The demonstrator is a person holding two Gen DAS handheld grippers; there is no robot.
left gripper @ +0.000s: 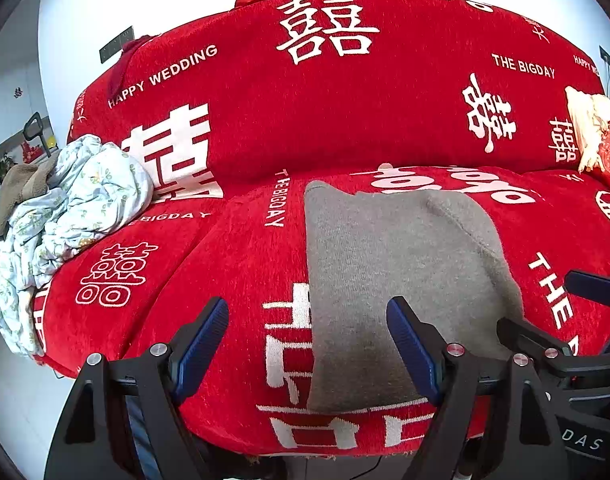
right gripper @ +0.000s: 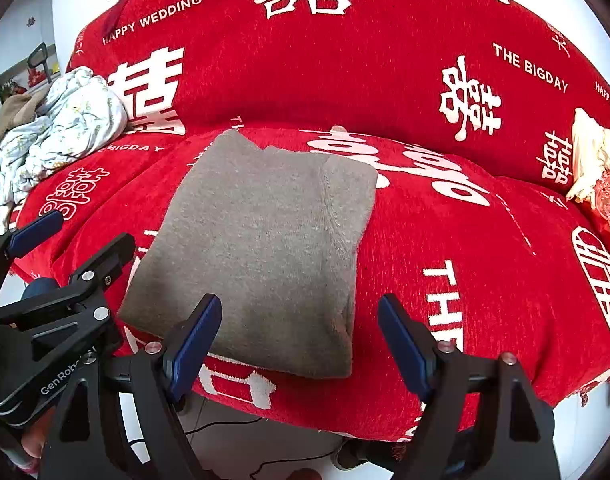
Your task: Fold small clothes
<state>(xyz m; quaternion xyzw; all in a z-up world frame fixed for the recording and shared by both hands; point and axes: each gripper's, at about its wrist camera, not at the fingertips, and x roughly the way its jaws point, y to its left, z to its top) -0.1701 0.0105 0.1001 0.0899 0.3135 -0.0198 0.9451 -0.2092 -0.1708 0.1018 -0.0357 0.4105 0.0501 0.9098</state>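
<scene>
A grey knit garment (left gripper: 389, 264) (right gripper: 257, 240) lies folded into a rough rectangle on the red sofa seat (left gripper: 233, 264) (right gripper: 485, 264). My left gripper (left gripper: 308, 308) hovers open at the front of the seat. Its jaws straddle the garment's left edge and hold nothing. My right gripper (right gripper: 300, 304) is open too, above the garment's near right corner, with nothing between its pads. Each gripper shows in the other's view: the right gripper (left gripper: 541, 304) at the garment's right side, the left gripper (right gripper: 91, 230) at its left side.
A crumpled pile of pale floral clothes (left gripper: 77, 200) (right gripper: 65, 120) sits at the sofa's left end over a brown cloth (left gripper: 21, 188). A cream item (left gripper: 589, 120) (right gripper: 593, 152) lies at the right end. Below the seat's front edge is white floor with a thin cable (right gripper: 225, 426).
</scene>
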